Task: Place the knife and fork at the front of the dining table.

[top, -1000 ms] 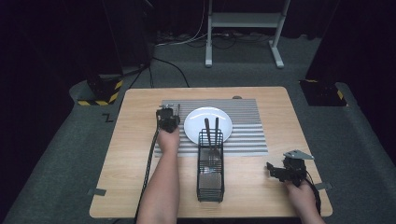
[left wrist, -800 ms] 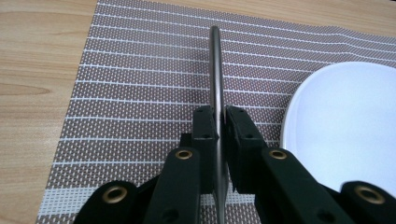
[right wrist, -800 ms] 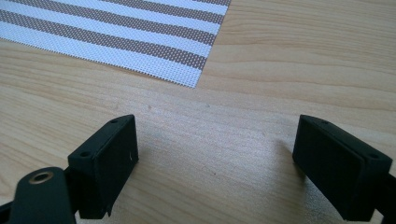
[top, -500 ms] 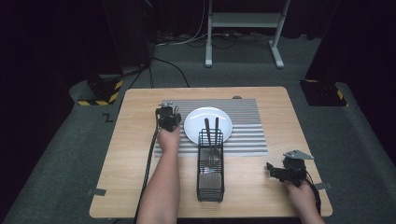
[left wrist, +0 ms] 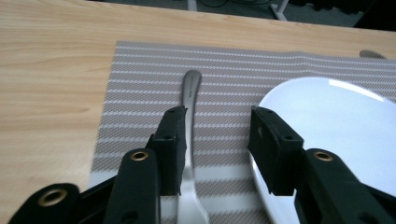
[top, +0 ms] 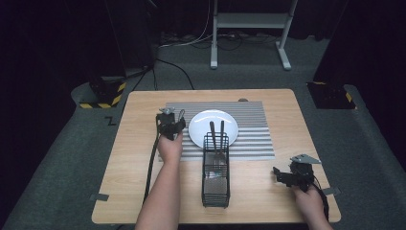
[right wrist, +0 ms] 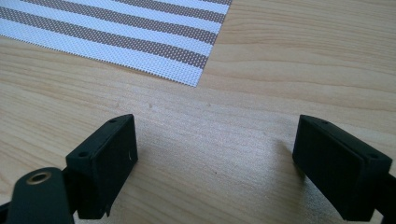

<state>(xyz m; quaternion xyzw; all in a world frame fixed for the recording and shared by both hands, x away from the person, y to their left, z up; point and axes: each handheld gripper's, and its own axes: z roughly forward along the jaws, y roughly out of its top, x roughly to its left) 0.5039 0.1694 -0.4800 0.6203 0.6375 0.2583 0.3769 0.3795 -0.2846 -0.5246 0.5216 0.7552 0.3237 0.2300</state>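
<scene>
Evidently the fork (left wrist: 189, 140) has been laid on the striped mat (left wrist: 224, 70), just left of the white plate (left wrist: 336, 121), which is where a fork belongs in a place setting; its handle points away along the mat toward the far edge of the table (left wrist: 51, 56) and its wider end runs under the left claw (left wrist: 215, 140). That claw's jaws have just been opening and now stand apart at a moderate gap above the fork, with one pad over the handle's edge and the other over the plate's rim, neither one pressing on the metal, so I judge the fork to be released, lying flat on its own. In the high view the left claw (top: 171, 120) sits over the mat's left edge beside the plate (top: 201, 125), in keeping with a setting-down at that spot. Nearer the person, a black wire caddy (top: 216, 168) stands on the table touching the mat's near edge, with two dark utensil handles (top: 216, 132) rising from its far end in front of the plate; it probably serves as the store from which cutlery is drawn. The right claw (top: 279, 175) waits over bare wood near the table's right corner, well apart from the caddy, its jaws (right wrist: 210, 158) spread wide with nothing between them, presumably kept clear while the left hand works.
</scene>
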